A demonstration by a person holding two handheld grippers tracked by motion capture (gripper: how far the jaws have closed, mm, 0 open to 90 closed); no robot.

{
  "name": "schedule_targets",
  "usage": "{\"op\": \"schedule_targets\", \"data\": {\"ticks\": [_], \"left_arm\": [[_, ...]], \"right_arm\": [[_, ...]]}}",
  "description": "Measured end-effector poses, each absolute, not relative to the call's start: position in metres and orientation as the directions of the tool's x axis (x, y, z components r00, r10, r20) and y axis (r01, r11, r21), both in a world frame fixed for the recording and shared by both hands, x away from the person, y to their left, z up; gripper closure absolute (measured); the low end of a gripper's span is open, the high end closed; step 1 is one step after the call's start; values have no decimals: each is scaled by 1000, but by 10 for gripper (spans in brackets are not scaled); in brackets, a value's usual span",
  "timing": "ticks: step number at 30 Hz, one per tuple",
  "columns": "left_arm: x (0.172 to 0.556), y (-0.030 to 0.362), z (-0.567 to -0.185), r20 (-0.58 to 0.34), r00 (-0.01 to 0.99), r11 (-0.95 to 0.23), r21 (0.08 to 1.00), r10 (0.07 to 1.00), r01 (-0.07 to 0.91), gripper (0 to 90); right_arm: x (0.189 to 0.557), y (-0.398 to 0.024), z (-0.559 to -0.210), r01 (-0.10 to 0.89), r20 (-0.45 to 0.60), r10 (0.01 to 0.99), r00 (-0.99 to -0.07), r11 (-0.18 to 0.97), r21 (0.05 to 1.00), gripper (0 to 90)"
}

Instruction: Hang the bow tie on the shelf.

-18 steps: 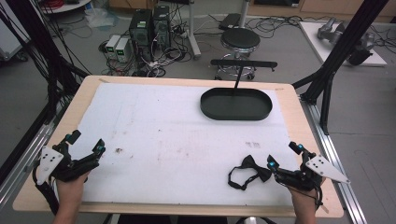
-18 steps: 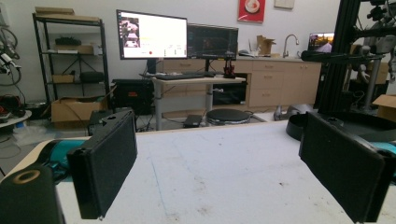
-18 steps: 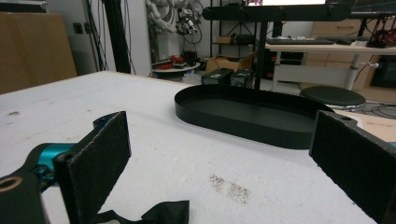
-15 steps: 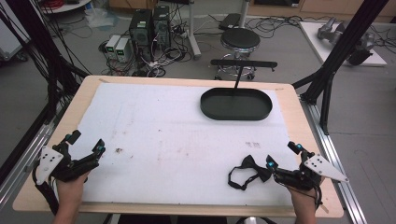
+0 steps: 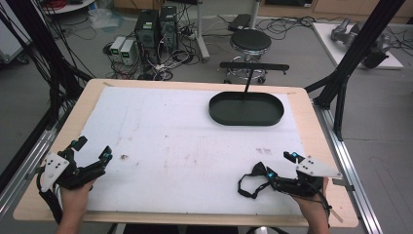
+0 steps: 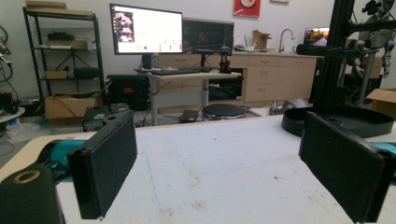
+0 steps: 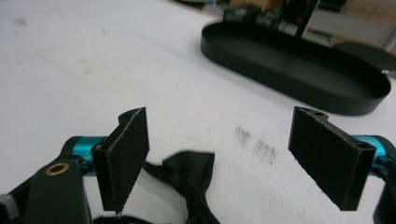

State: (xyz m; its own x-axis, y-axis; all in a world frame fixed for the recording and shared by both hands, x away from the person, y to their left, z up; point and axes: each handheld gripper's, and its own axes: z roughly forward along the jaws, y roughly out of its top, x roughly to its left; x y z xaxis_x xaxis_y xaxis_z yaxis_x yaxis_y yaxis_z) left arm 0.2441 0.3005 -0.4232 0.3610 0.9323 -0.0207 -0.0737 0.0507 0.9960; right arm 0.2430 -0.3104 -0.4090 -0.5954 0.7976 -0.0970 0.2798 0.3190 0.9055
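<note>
the black bow tie point(image 5: 251, 181) lies flat on the white tabletop point(image 5: 185, 141), well short of the black oval tray point(image 5: 246, 108) and on the near side of it, close to the tabletop's front edge. in the right gripper view the bow tie point(image 7: 189, 184) sits low between the jaws, nearer the left one, and neither pad presses on it. the right hand-held gripper point(image 5: 280, 170) rests just beside the bow tie, on the side away from the tabletop's middle, with its jaws spread wide and nothing gripped. compared with half a second ago, the bow tie lies in the same spot and the right hand-held gripper has not shifted. the left hand-held gripper point(image 5: 91, 155) sits far from the tray, at the opposite near corner of the tabletop, jaws also wide and empty; it too has kept its place. in the left gripper view the tray point(image 6: 343, 120) shows beyond the right jaw.
</note>
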Motion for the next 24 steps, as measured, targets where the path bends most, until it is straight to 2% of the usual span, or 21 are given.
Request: {"op": "schedule_targets", "data": {"ticks": [4, 5, 6, 10, 14, 19, 24], "left_arm": [[244, 301, -424, -24, 360, 53, 996, 933, -71, 118], [244, 301, -424, -24, 360, 53, 996, 933, -71, 118], [243, 301, -423, -24, 359, 53, 996, 933, -72, 118], [242, 302, -424, -26, 359, 55, 996, 933, -71, 118], [242, 303, -424, -29, 357, 56, 996, 934, -66, 118], [242, 303, -424, -30, 350, 58, 996, 936, -67, 118], [242, 304, -425, -36, 352, 62, 996, 935, -63, 118]], "right_arm": [[251, -303, -415, 369, -89, 802, -591, 366, 854, 276], [251, -303, -415, 369, -89, 802, -591, 366, 854, 276], [255, -302, -419, 419, -68, 815, -576, 366, 831, 325], [260, -301, -425, 491, -33, 835, -550, 355, 795, 384], [263, -299, -428, 525, -6, 825, -564, 365, 769, 441], [265, -297, -434, 557, -16, 816, -577, 409, 723, 468], [267, -295, -439, 564, -31, 805, -593, 443, 697, 549]]}}
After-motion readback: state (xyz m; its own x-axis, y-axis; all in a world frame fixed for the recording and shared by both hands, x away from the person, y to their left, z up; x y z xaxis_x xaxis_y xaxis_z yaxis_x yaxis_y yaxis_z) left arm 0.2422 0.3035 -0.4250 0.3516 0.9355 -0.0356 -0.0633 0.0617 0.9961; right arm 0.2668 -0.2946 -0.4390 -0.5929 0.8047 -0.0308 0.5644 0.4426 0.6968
